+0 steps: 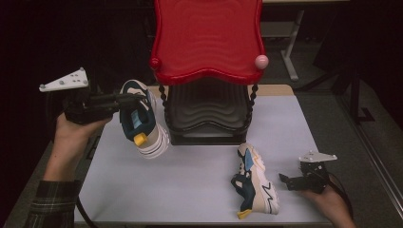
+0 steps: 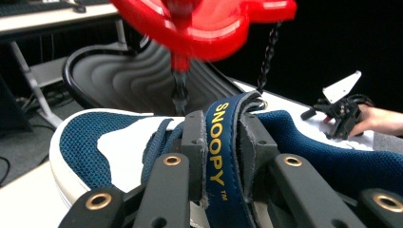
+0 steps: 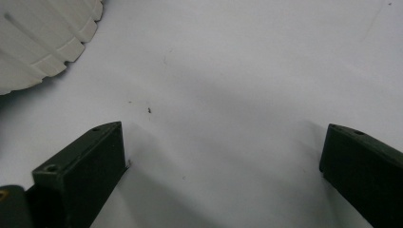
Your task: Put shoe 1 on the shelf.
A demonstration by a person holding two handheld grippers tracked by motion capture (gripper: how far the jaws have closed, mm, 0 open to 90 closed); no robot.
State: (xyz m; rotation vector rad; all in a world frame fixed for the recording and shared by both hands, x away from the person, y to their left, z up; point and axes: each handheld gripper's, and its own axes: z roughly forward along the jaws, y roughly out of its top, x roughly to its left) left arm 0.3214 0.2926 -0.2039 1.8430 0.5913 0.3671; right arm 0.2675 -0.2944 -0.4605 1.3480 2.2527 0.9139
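Taking the two-tier shoe rack (image 1: 207, 71), with its glossy red wavy plastic top shelf and ribbed black lower shelf, as the landmark: to its left, the left gripper (image 1: 127, 100) has its jaws closed on the navy pull strap lettered "SNOOPY" in yellow (image 2: 219, 142) of a navy-mesh and white trainer with a yellow heel tab (image 1: 140, 121), which hangs clear of the pale grey counter (image 1: 190, 185), just beside the rack's left beaded post. The strap is a narrow hold, so the shoe can swing; I judge the step is best done by carrying it slowly, keeping the grip firm, turning the sole level and toe-first toward the black lower shelf, and clearing the red shelf's overhanging edge and the post before setting it down. In front of the rack, toward its right, the matching second trainer (image 1: 254, 180) lies on its side on the counter. Right of that, the right gripper (image 1: 286, 182) rests with jaws wide apart and nothing between them, near the shoe's white sole (image 3: 43, 38).
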